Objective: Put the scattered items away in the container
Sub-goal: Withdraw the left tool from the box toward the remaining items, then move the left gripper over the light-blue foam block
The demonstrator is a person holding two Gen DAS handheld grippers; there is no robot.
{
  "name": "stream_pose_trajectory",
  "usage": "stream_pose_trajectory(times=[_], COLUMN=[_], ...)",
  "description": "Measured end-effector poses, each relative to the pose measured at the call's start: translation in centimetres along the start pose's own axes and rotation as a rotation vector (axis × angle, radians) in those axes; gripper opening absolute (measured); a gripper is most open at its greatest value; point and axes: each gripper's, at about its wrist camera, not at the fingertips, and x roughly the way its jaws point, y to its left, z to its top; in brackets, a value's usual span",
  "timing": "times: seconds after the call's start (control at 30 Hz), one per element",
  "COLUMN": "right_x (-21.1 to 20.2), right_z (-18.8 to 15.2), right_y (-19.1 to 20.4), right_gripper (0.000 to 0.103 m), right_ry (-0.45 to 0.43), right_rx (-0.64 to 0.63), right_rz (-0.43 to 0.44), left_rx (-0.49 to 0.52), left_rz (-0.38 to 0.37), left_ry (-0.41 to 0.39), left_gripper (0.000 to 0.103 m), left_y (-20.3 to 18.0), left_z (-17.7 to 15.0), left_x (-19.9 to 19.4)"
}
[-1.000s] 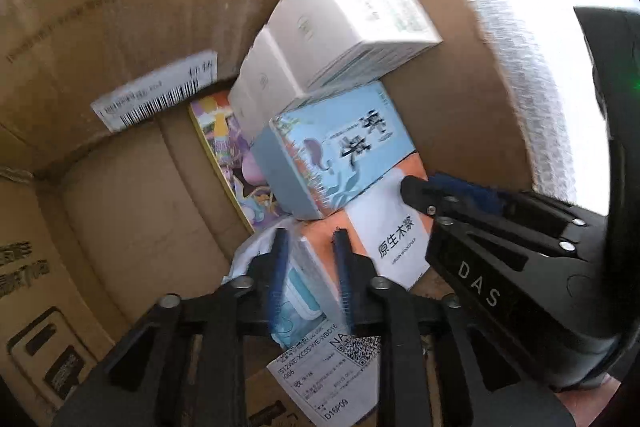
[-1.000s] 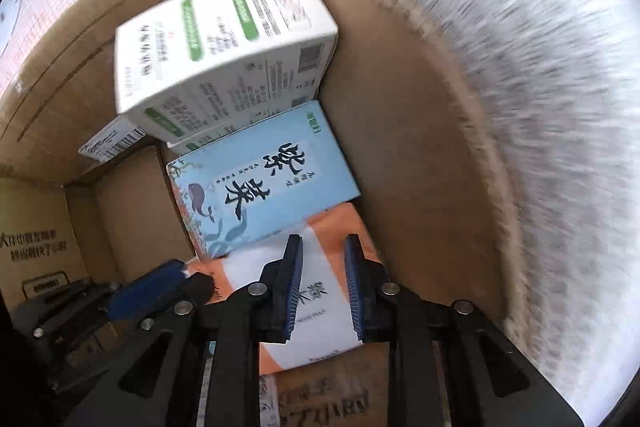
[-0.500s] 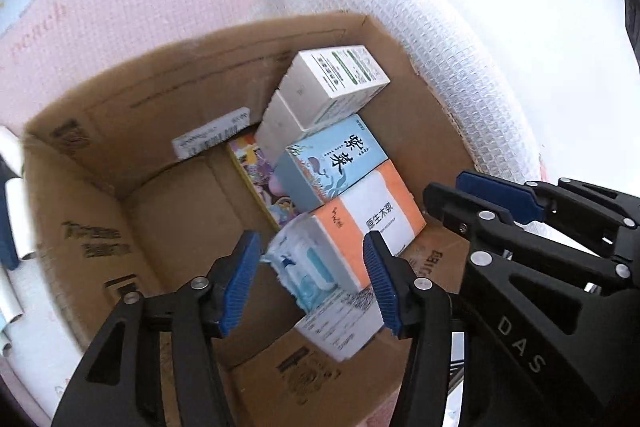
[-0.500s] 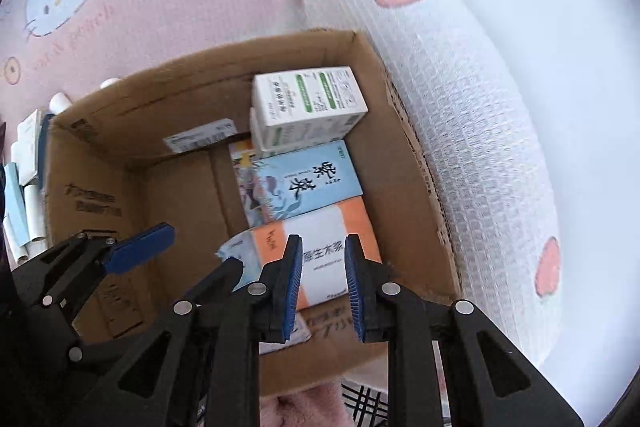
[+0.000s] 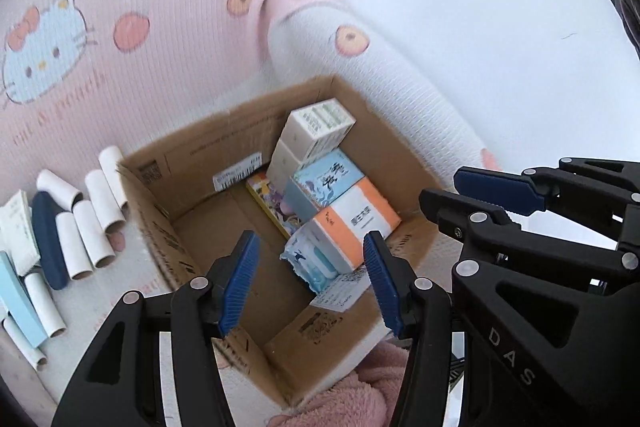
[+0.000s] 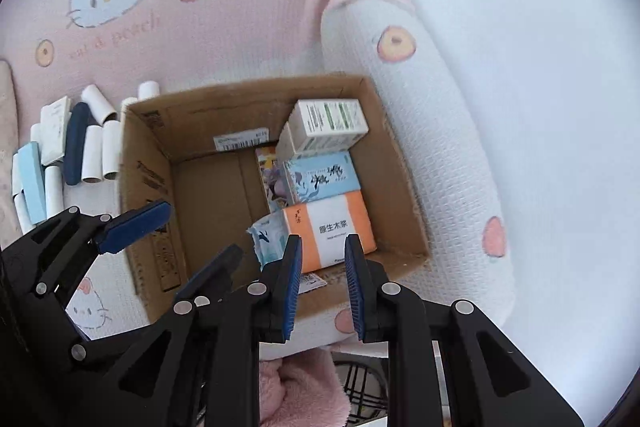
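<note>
- Your left gripper (image 5: 306, 279) sits above the cardboard box (image 5: 160, 223), jaws apart w/ nothing between them. They've just been opening.
- Your right gripper (image 6: 320, 287) is pinched nearly together, empty, over the box's near wall.
- Inside, right side: torn wipes pack (image 6: 266, 237), orange-white tissue box (image 6: 330, 227), blue tissue box (image 6: 324, 175), white-green carton (image 6: 326, 121) stacked on top.
- Farther left, outside the box on the pink mat (image 6: 240, 7): paper tubes (image 5: 92, 227), a dark blue case (image 5: 48, 239), light blue box (image 5: 20, 303).
- Tubes look light, hollow, prob. crushable. Take one mid-length across its width, gentle squeeze. They'll roll, so approach square.
</note>
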Motion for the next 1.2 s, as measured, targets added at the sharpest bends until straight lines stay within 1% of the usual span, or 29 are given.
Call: stream_pose_trajectory(times=[0.07,0.13,0.2,0.3,0.43,0.5,0.6,0.67,0.73,0.87,0.93,1.03,1.07,1.2], right_x=[-1.4,-2.5,-3.6,-4.2,-4.3,-4.2,-4.0,-4.0,-4.3,-5.0,-5.1,-4.9,-4.8,-4.2], right_z=[-0.3,-0.6,-0.8,-1.2,-1.8,-2.1,-2.1,-2.0,-1.9,-1.8,-1.7,-1.4,-1.4,-1.6], right_y=[0.5,0.9,1.4,2.4,4.8,6.7,10.2,12.7,15.2,20.6,22.7,26.3,27.5,31.3], right_gripper=[0.018,0.018,0.018,0.019,0.021,0.021,0.021,0.021,0.022,0.022,0.022,0.022,0.022,0.022], right_ry=[-0.027,-0.053,-0.074,-0.089,-0.107,-0.12,-0.123,-0.129,-0.136,-0.154,-0.158,-0.133,-0.121,-0.104], right_rx=[0.001,0.004,0.003,0.001,-0.014,-0.039,-0.087,-0.125,-0.164,-0.252,-0.28,-0.308,-0.318,-0.361], right_rz=[-0.013,-0.012,-0.002,0.015,0.054,0.081,0.15,0.205,0.252,0.333,0.362,0.456,0.48,0.53], left_rx=[0.003,0.011,0.026,0.049,0.045,0.021,-0.017,-0.049,-0.103,-0.203,-0.228,-0.263,-0.284,-0.371], left_rz=[-0.006,0.005,0.027,0.06,0.116,0.156,0.229,0.261,0.284,0.304,0.326,0.375,0.379,0.357], left_ry=[-0.021,-0.046,-0.068,-0.081,-0.112,-0.121,-0.138,-0.14,-0.127,-0.102,-0.113,-0.129,-0.124,-0.115], left_gripper=[0.058,0.058,0.058,0.058,0.058,0.058,0.058,0.058,0.058,0.058,0.058,0.058,0.058,0.059], left_y=[0.1,0.3,0.6,1.4,3.8,5.5,8.8,10.9,13.4,17.9,19.7,22.7,23.7,27.4], left_z=[-0.1,-0.1,-0.3,-1.0,-2.6,-3.5,-5.2,-6.1,-7.1,-9.0,-9.8,-11.2,-11.7,-13.8], left_x=[-1.1,-2.1,-3.1,-3.8,-5.2,-5.8,-7.2,-8.1,-9.3,-11.0,-11.7,-12.1,-12.2,-12.7])
